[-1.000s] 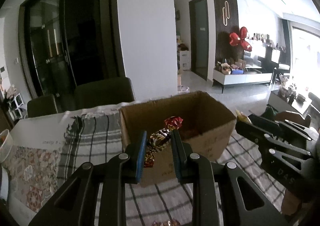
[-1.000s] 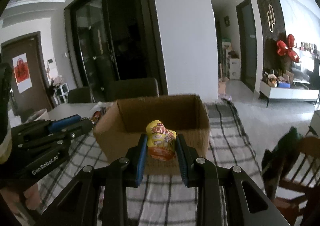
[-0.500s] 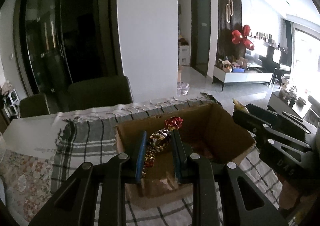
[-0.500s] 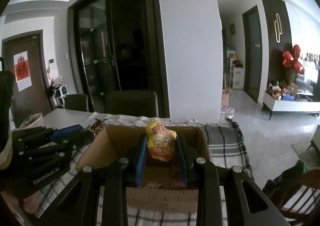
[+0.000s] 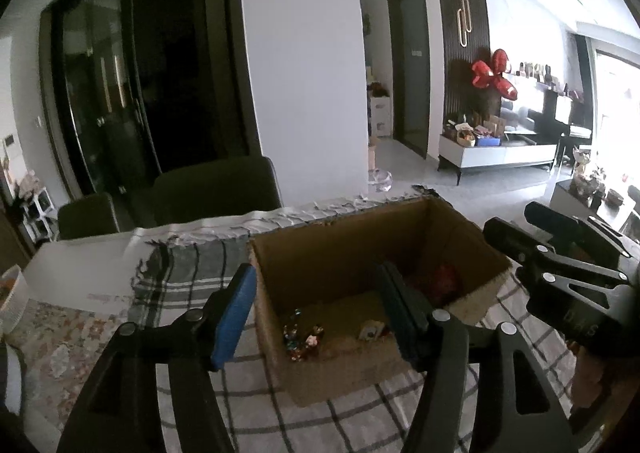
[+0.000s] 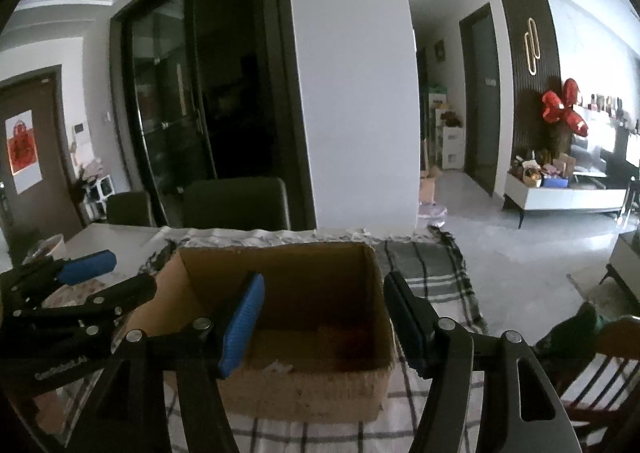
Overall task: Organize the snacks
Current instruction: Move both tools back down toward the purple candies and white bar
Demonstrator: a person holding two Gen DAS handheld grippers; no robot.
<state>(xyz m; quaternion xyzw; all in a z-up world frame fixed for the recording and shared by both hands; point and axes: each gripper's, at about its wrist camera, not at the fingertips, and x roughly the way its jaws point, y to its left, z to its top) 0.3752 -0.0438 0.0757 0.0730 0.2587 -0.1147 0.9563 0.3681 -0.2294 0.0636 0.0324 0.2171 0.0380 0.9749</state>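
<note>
Cardboard box (image 5: 320, 373) under both opening claws; foil candy (image 5: 301, 339) inside.

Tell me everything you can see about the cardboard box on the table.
The brown cardboard box is open-topped, with plain, slightly scuffed walls, and sits upright on a grey-and-white checked tablecloth. Inside, on its floor, lie a few small foil-wrapped sweets, a small pale packet and something red towards the far corner. Nothing grips it.
</note>
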